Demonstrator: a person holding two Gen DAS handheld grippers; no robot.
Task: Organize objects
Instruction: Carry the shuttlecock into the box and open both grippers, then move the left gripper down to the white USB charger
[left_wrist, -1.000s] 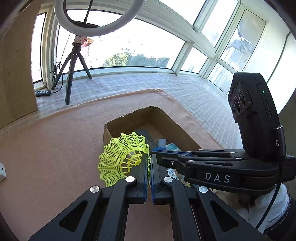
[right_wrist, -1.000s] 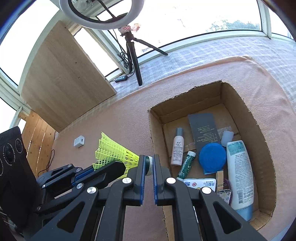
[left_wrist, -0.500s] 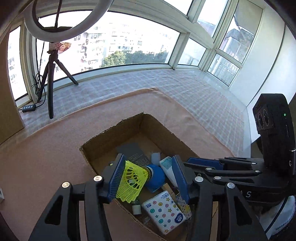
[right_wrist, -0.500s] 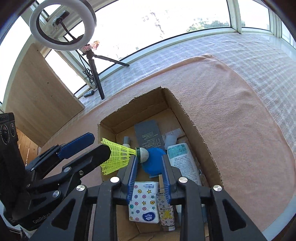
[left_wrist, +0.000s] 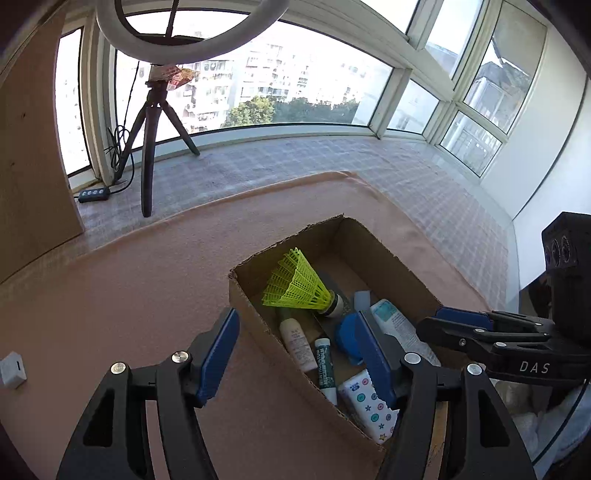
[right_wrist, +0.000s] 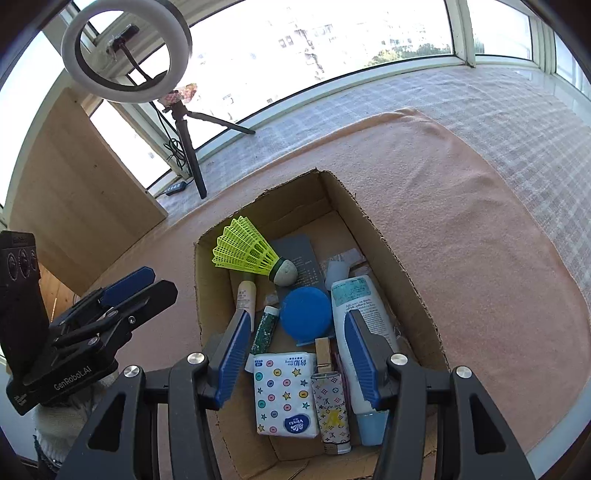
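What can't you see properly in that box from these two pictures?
- Shuttlecock: whether it is resting or still falling; neither view settles it.
- White bottle, right view: lower part behind the right gripper finger.
- Blue lid, left view: partly behind the left gripper finger.
- Tissue pack, left view: near end hidden by the box wall.
- Dark card: print too small.

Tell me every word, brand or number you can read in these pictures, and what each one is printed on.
"DAS": on the black right gripper, seen from the left wrist.
"GenRobot.AI": on the black left gripper, seen from the right wrist.
"Vinda": on the star-patterned white tissue pack.
Too small or blurred: print on the white lotion bottle, grey card, green tube and beige bottle.
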